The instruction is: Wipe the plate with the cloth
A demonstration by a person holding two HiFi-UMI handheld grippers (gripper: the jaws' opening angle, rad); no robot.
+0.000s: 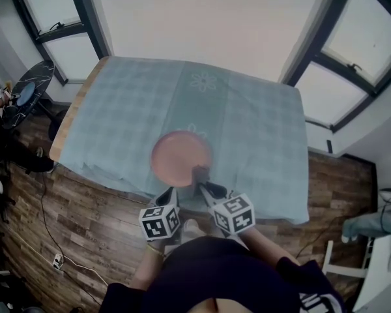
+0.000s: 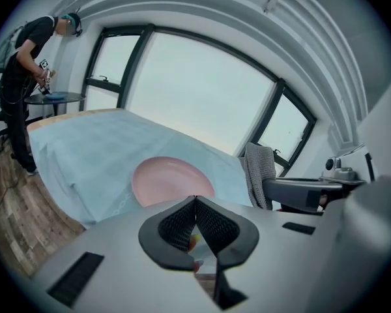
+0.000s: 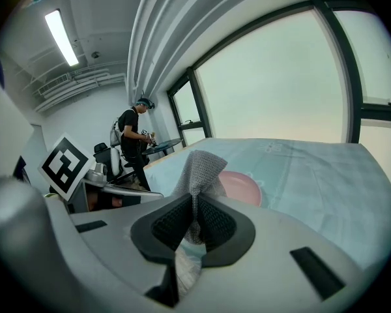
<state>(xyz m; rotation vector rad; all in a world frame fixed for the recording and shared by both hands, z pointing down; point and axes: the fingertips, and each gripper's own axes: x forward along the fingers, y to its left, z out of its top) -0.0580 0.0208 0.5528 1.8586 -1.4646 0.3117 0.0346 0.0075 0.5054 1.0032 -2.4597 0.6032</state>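
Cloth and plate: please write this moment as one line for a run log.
right gripper: shut on cloth | left gripper: shut, empty | plate: pink, on tablecloth | cloth: at plate's near edge, contact unclear

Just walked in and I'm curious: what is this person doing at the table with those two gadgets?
A person stands at a table under a blue tablecloth, holding a gripper in each hand. The right gripper is clamped on a grey cloth, held by the near edge of a pink plate. The left gripper is shut on nothing.
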